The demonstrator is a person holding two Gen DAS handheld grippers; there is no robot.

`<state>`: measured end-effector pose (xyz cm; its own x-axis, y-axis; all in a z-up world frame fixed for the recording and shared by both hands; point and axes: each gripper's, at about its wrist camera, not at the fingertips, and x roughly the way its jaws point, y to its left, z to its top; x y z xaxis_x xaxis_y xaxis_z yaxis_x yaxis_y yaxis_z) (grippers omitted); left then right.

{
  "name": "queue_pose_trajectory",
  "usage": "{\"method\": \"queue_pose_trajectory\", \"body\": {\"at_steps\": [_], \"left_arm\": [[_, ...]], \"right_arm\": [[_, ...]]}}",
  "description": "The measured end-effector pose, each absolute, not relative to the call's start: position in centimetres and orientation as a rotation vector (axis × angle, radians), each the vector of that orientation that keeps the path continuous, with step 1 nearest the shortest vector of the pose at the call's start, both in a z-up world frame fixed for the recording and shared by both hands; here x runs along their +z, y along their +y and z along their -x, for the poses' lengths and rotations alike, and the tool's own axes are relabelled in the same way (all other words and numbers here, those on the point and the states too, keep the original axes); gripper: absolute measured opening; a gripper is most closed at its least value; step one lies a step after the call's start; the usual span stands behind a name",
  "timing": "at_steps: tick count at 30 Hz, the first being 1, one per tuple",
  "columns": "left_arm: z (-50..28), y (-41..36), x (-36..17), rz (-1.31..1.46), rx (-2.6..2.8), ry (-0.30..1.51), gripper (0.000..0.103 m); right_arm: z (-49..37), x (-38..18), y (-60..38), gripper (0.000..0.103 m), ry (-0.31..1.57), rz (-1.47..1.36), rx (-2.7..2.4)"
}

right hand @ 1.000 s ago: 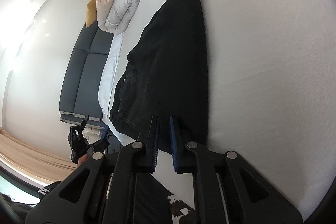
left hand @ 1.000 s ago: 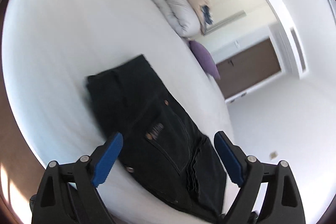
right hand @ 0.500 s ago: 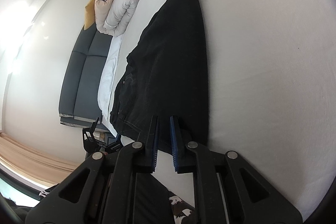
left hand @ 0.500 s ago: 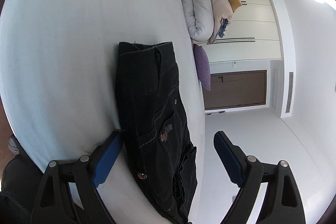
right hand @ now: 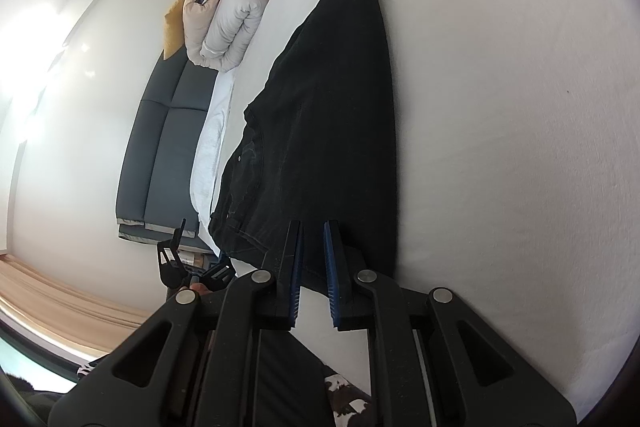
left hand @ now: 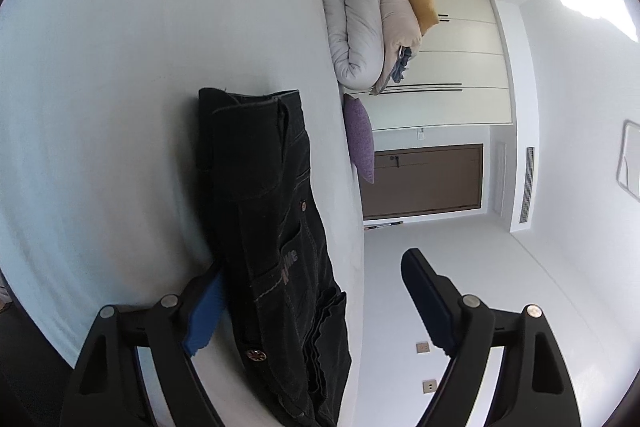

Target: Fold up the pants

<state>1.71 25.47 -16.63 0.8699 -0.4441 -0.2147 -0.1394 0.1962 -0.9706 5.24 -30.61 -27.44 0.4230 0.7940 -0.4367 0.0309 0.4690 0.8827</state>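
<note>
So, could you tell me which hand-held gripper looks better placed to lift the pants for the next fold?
Probably the right hand-held gripper: its jaws stand nearly shut around the near edge of the black jeans. The left hand-held gripper is wide open, straddling the waistband end.

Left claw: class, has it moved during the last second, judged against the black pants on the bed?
Yes. The left claw, open, has swung round and closed in on the black pants: its blue pad now sits against their edge, with the waistband between the fingers.
</note>
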Motion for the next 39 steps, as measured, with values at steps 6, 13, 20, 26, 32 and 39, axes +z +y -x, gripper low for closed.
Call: {"method": "queue_pose_trajectory", "body": {"at_steps": [6, 13, 20, 26, 32, 39], "left_arm": [[-3.9, 22.8, -15.0, 1.139, -0.104, 0.705, 0.074], [-2.7, 23.1, -15.8, 1.192, -0.039, 0.694, 0.065], [-4.2, 25.3, -17.1, 1.371, -0.221, 0.558, 0.069], [-6.0, 25.1, -16.6, 1.344, -0.29, 0.566, 0.067], [-6.1, 25.1, -16.9, 1.305, -0.201, 0.623, 0.038], [-5.0, 25.3, -18.0, 1.35, -0.175, 0.593, 0.027]], "right_arm": [[-5.2, -27.5, -30.8, 0.01, 1.032, -0.968, 0.586], [-5.1, -27.6, -31.0, 0.01, 1.036, -0.963, 0.586], [-5.0, -27.5, -31.1, 0.01, 1.036, -0.957, 0.588], [-4.7, -26.0, -31.1, 0.011, 1.006, -0.941, 0.602], [-5.3, -22.4, -30.6, 0.067, 0.955, -0.864, 0.623], [-6.4, -21.0, -28.3, 0.075, 0.951, -0.86, 0.685]]}}
